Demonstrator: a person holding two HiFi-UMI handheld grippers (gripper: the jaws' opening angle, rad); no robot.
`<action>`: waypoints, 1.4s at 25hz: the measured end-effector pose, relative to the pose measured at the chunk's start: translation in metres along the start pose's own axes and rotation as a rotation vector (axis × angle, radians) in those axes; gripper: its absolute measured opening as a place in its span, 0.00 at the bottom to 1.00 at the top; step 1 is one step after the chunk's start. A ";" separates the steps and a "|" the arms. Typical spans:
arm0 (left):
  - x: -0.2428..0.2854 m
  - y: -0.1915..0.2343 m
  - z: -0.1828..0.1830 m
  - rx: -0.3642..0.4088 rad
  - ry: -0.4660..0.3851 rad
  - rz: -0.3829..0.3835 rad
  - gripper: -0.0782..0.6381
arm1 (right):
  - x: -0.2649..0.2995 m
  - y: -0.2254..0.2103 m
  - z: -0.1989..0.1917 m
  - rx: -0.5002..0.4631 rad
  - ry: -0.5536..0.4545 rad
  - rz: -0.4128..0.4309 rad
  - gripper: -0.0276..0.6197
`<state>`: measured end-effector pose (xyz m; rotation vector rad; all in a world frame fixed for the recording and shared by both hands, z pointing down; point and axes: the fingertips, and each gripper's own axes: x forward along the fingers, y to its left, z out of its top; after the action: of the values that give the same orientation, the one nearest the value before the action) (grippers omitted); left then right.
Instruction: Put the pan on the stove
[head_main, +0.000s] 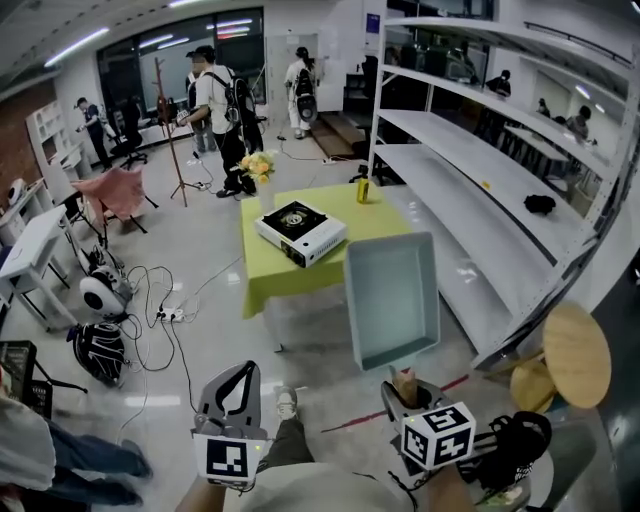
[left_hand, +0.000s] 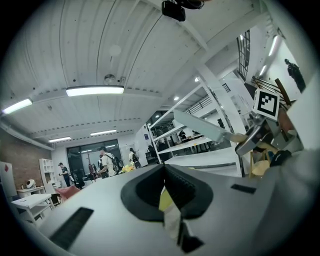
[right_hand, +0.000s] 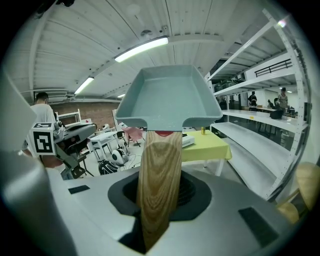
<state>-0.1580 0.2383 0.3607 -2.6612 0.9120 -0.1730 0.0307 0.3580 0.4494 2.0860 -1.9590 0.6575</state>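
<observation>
A square grey-blue pan (head_main: 392, 295) with a wooden handle (head_main: 405, 385) hangs in the air in front of me, bottom tilted toward the head camera. My right gripper (head_main: 403, 392) is shut on that handle. In the right gripper view the handle (right_hand: 159, 185) runs up between the jaws to the pan (right_hand: 167, 97). A white portable stove (head_main: 300, 232) sits on a yellow-green table (head_main: 330, 270) farther ahead, well beyond the pan. My left gripper (head_main: 240, 375) is low at the left, jaws together and holding nothing; from its own camera the left gripper (left_hand: 165, 187) points upward.
White metal shelving (head_main: 480, 190) runs along the right. A round wooden stool (head_main: 575, 355) stands near my right side. A yellow can (head_main: 362, 190) and flowers (head_main: 258, 165) are at the table's far side. Cables (head_main: 160, 300) lie on the floor at left. People (head_main: 225, 110) stand at the back.
</observation>
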 end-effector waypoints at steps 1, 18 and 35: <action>0.006 0.002 -0.003 0.005 -0.002 -0.001 0.12 | 0.007 -0.002 0.001 0.003 0.000 0.001 0.17; 0.157 0.103 -0.059 -0.026 0.078 -0.010 0.12 | 0.172 -0.033 0.062 -0.003 0.131 0.013 0.17; 0.373 0.232 -0.121 -0.011 0.156 -0.119 0.12 | 0.404 -0.073 0.157 0.026 0.263 -0.004 0.17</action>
<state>-0.0235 -0.1954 0.4000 -2.7438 0.8007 -0.4093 0.1385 -0.0642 0.5046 1.9047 -1.8094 0.9097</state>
